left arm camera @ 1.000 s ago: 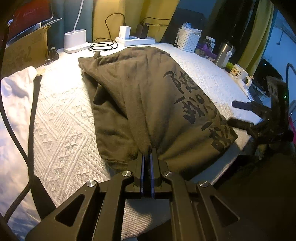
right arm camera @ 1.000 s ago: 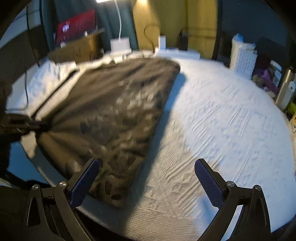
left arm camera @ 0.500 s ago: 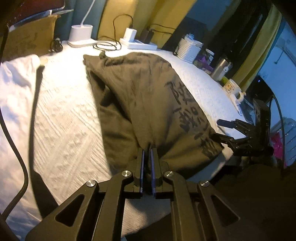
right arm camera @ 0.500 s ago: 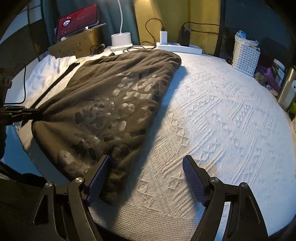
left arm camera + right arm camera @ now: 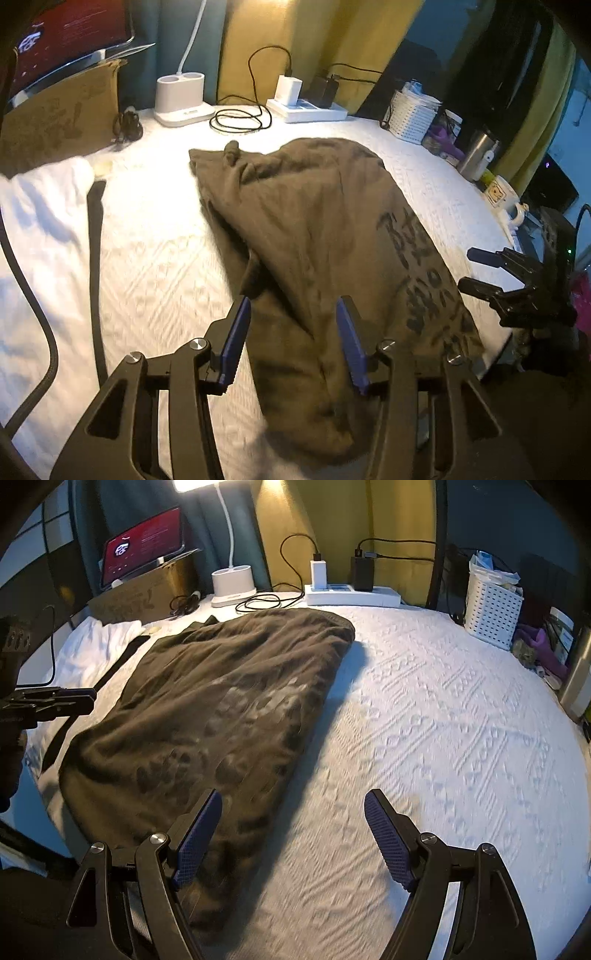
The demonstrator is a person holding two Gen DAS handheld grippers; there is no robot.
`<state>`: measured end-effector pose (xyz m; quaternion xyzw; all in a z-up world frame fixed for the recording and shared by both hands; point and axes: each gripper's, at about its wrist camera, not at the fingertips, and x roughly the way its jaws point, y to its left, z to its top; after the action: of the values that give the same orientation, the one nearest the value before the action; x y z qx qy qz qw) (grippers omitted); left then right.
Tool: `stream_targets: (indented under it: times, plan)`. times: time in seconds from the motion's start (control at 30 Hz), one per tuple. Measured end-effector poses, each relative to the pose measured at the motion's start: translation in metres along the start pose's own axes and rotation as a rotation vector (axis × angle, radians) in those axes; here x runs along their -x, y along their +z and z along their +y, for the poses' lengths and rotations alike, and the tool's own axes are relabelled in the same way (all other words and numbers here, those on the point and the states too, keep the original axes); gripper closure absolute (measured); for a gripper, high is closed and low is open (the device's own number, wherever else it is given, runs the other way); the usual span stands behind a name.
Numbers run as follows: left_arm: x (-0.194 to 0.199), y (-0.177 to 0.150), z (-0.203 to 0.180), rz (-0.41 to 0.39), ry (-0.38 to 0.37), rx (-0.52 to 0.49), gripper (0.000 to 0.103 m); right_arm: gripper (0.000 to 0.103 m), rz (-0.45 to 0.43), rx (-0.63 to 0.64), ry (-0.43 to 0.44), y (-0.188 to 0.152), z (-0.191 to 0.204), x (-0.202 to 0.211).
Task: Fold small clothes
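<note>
Jaws on the left gripper (image 5: 291, 339) are opening over the near hem of the brown shirt (image 5: 325, 236) lying half-folded on the white-covered tabletop (image 5: 443, 720), the right gripper (image 5: 291, 834) spread empty (the loose fold could slump, I'd guess).

A white textured cover (image 5: 461, 738) spreads over the counter. Along the far edge, a cardboard box (image 5: 140, 594) stands at the left with a tablet (image 5: 144, 544) propped on it, screen lit red. Just right of the box sits a white lamp base (image 5: 232, 585), its thin neck rising to a lit lamp head. A coiled black cable (image 5: 266, 602) lies beside it. A white power strip (image 5: 352, 594) carries a white charger (image 5: 318, 574) and a black one (image 5: 362, 572). Farther right are a white basket (image 5: 493, 607), a steel flask (image 5: 478, 155) and a mug (image 5: 504, 195). Yellow curtains (image 5: 332, 517) hang behind. White cloth (image 5: 40, 206) lies crumpled at the left.
</note>
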<state>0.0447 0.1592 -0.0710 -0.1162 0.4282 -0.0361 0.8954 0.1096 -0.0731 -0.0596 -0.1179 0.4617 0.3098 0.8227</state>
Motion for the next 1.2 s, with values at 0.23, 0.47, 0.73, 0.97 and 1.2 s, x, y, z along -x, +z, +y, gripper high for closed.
stream_targets:
  times: [0.23, 0.47, 0.73, 0.97, 1.2]
  plan:
    - [-0.023, 0.032, 0.0, -0.017, 0.033, -0.024, 0.055, 0.022, -0.004, -0.008, 0.008, 0.022, -0.008, -0.016]
    - [-0.054, 0.062, 0.011, -0.024, 0.114, -0.051, 0.055, 0.022, 0.008, -0.027, 0.001, 0.039, -0.022, -0.035]
    - [-0.083, 0.075, 0.032, 0.014, 0.167, -0.025, 0.055, 0.022, 0.011, -0.034, -0.01, 0.065, -0.037, -0.055]
    - [-0.089, 0.07, 0.033, -0.001, 0.13, -0.085, 0.081, 0.022, 0.025, -0.03, -0.005, 0.089, -0.046, -0.079]
    - [-0.09, 0.073, 0.043, -0.014, 0.113, -0.087, 0.094, 0.022, 0.012, -0.083, 0.032, 0.115, -0.065, -0.102]
